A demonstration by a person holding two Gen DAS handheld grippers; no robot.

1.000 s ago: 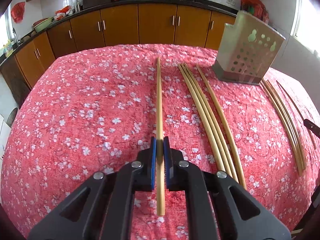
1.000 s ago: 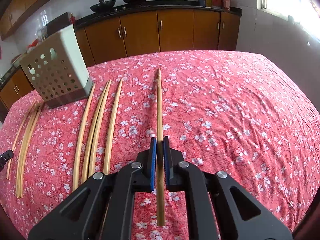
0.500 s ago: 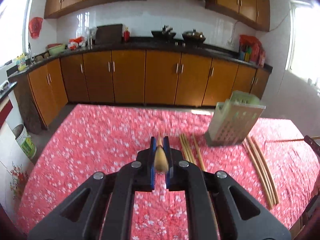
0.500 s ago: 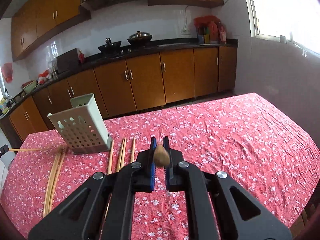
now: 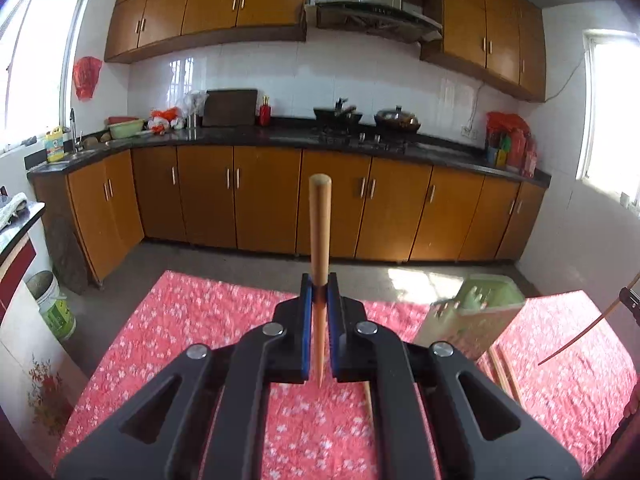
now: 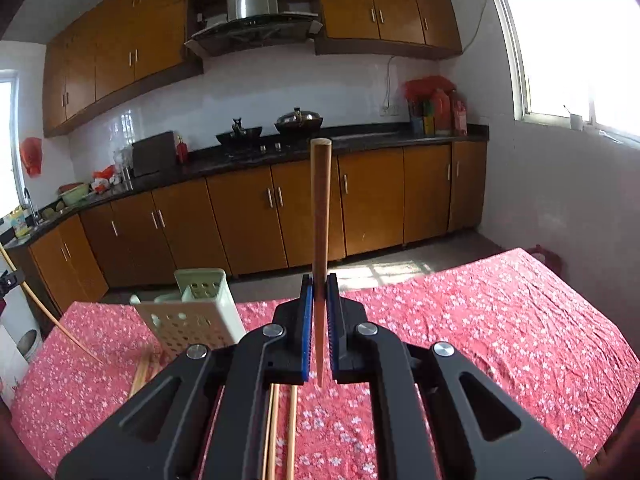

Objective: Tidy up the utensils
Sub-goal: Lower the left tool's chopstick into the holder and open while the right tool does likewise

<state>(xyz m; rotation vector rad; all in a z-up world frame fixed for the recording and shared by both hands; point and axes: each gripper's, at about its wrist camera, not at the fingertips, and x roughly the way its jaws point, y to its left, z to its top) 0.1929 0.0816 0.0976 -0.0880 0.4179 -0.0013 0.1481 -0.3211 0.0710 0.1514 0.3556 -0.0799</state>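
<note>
My left gripper (image 5: 319, 294) is shut on a wooden chopstick (image 5: 319, 236) that sticks up and forward, well above the red flowered tablecloth (image 5: 192, 320). A pale green perforated utensil holder (image 5: 472, 320) stands on the cloth to its right, blurred. My right gripper (image 6: 319, 294) is likewise shut on a second wooden chopstick (image 6: 320, 208), raised over the table. In the right wrist view the utensil holder (image 6: 196, 312) stands to the left. The other hand's chopstick (image 5: 584, 332) shows at the left wrist view's right edge, and the left-hand chopstick (image 6: 48, 312) at the right wrist view's left edge.
More chopsticks lie on the cloth: a few (image 6: 276, 424) under the right gripper, others (image 5: 504, 372) by the holder's base. Brown kitchen cabinets (image 5: 260, 200) and a dark counter run along the far wall. A white bucket (image 5: 54, 304) stands on the floor at left.
Both grippers have risen from the tablecloth, each lifting its chopstick off the cloth. Both views tilted upward, so the cabinets and wall now fill the upper frame.
</note>
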